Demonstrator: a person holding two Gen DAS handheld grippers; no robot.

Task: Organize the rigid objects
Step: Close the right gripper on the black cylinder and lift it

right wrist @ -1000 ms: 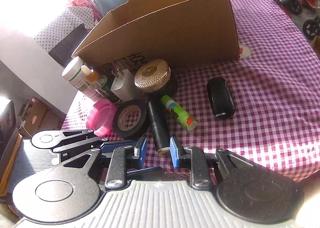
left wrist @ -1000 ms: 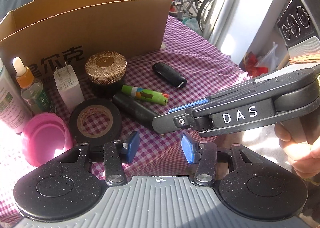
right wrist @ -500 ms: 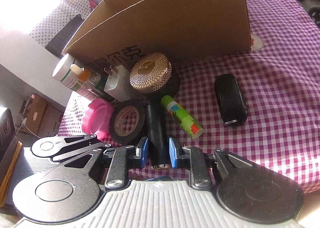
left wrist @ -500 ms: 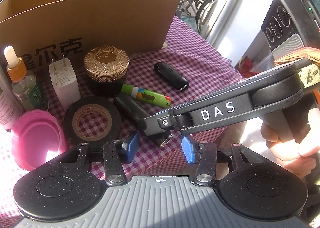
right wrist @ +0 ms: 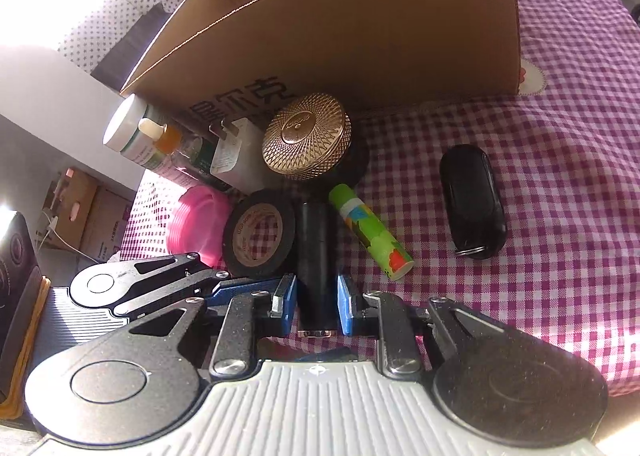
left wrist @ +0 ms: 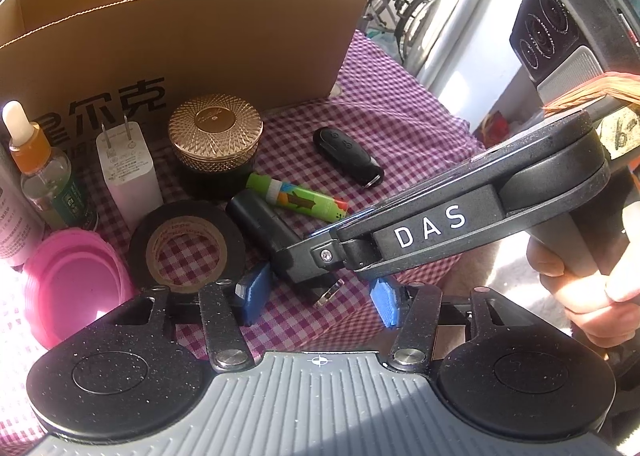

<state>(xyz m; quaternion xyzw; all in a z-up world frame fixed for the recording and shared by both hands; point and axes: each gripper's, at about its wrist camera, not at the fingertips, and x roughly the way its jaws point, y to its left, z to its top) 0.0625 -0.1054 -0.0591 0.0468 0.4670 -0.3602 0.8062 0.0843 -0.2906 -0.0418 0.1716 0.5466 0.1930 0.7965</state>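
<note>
A black tube (right wrist: 314, 256) with a metal end lies on the checked cloth, also in the left wrist view (left wrist: 264, 222). My right gripper (right wrist: 317, 304) has its blue pads on either side of the tube's near end, closed against it. In the left wrist view the right gripper (left wrist: 312, 256) reaches in from the right over the tube. My left gripper (left wrist: 318, 296) is open and empty just in front of the tube. The open cardboard box (left wrist: 192, 36) stands behind the objects; it also shows in the right wrist view (right wrist: 360, 16).
Around the tube lie a black tape roll (left wrist: 186, 244), a green glue stick (left wrist: 298, 198), a black key fob (left wrist: 348, 156), a gold-lidded jar (left wrist: 216, 136), a white charger (left wrist: 126, 168), a dropper bottle (left wrist: 40, 172) and a pink lid (left wrist: 74, 284). The table edge is near, at front.
My right gripper moved forward along the tube and its pads closed in on the tube's near end. The left gripper edged closer and stayed open.
</note>
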